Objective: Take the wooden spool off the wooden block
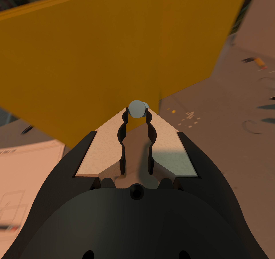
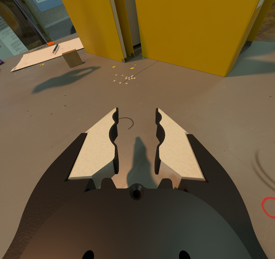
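In the left wrist view my left gripper (image 1: 136,110) is shut on the spool (image 1: 137,109), a small pale grey-looking spool seen end-on between the fingertips, held in the air in front of a big yellow panel (image 1: 104,50). The wooden block is not in that view. In the right wrist view the wooden block (image 2: 72,58) stands on the table at the far left, with nothing on top of it. My right gripper (image 2: 136,110) is open and empty, low over the brown table (image 2: 193,102).
Tall yellow panels (image 2: 186,28) stand at the back of the table. A paper sheet (image 2: 44,55) with a pencil (image 2: 55,48) lies behind the block, orange-handled scissors (image 2: 50,43) beyond it. Paint specks (image 2: 126,78) dot the table. A red ring mark (image 2: 267,208) lies at right.
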